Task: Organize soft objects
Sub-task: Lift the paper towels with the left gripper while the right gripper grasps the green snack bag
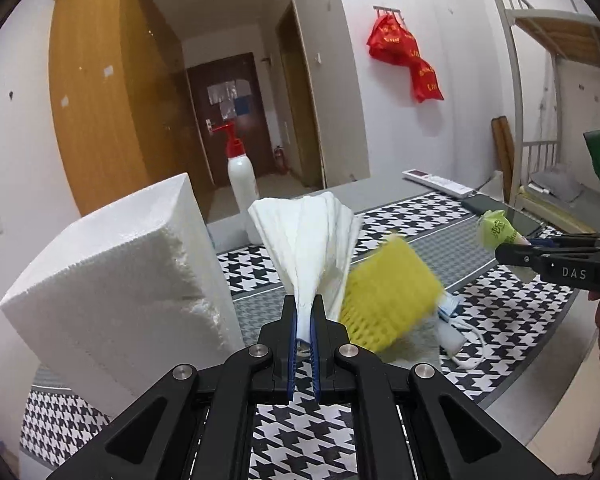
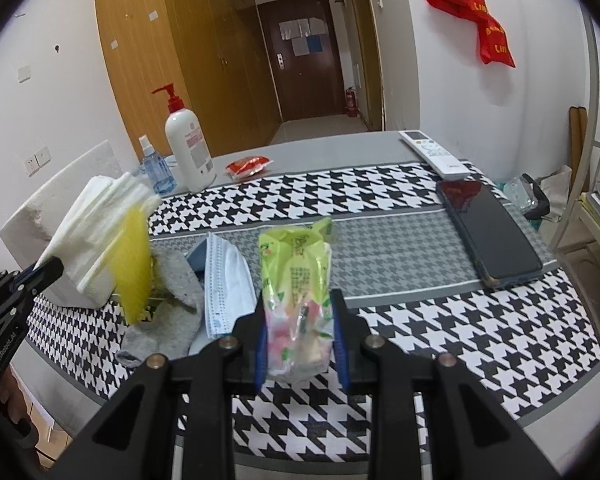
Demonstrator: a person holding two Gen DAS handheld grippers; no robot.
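Houndstooth cloth [image 2: 440, 320] covers a dormitory table; wardrobes [image 2: 180, 40] at eleven o'clock. Left gripper [image 1: 304, 312] pinches folded white tissue [image 1: 312, 240]; right gripper [image 2: 300, 328] clamps a green snack packet [image 2: 296, 292].

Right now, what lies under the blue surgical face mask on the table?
The blue surgical face mask overlaps a grey fabric sock and the houndstooth tablecloth. A dark blue item pokes out behind it; the rest is covered.

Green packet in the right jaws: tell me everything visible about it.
The green packet is a soft, crinkly plastic pouch, lime green with printed text above and clear below, showing pink and white contents. It is upright, clamped at its lower end between the right gripper's jaws, lifted above the table, touching nothing else.
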